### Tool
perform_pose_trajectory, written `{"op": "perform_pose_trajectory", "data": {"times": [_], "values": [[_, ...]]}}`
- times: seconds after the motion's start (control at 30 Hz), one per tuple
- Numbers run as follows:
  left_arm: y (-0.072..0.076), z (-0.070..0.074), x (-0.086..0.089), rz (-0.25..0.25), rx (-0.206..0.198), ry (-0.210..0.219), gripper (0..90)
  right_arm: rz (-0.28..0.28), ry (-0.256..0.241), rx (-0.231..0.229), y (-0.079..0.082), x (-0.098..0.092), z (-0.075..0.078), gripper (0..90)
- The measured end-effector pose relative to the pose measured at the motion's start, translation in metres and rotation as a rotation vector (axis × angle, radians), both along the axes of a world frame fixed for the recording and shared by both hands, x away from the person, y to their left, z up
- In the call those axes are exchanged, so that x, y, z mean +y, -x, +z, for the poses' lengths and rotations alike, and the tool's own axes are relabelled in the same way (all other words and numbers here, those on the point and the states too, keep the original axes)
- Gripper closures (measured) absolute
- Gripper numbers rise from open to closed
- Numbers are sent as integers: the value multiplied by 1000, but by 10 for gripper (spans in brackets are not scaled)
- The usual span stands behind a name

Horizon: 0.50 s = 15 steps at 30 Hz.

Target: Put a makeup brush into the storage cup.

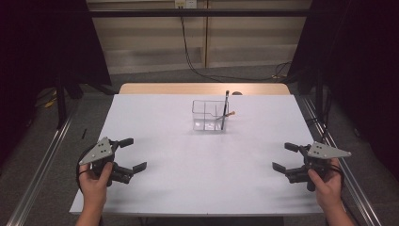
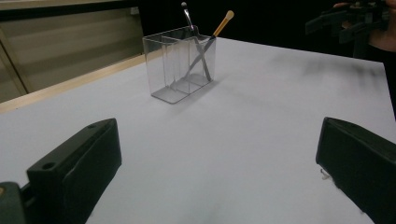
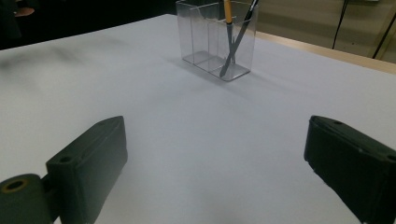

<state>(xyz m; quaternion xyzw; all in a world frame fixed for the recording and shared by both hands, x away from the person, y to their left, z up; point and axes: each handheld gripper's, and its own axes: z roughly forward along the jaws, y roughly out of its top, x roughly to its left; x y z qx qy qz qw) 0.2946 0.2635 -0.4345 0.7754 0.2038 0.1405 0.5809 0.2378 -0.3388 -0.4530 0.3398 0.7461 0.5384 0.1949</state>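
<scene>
From the high view, the left gripper (image 1: 128,154) and right gripper (image 1: 285,157) waited at the near corners of the white table (image 1: 164,141), jaws apart and empty. One clear organizer (image 1: 208,115) stood at the far centre. The gripper views showed two brushes (image 2: 201,51) crossed in its right end compartment, apparently stowed, or yet to be removed

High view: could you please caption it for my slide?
Both open grippers, left and right, flank a clear holder with two brushes.
</scene>
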Motion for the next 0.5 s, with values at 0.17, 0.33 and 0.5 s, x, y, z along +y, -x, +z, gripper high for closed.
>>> {"op": "perform_pose_trajectory", "data": {"times": [0.17,0.33,0.5], "values": [[0,-1,0,0,3,-1,1,-8,-16,0,1,-4,0,56],[0,-1,0,0,1,-1,1,-14,-6,-2,0,-5,0,56],[-1,-2,0,-5,6,-2,2,-15,-4,-2,0,-5,-1,56]]}}
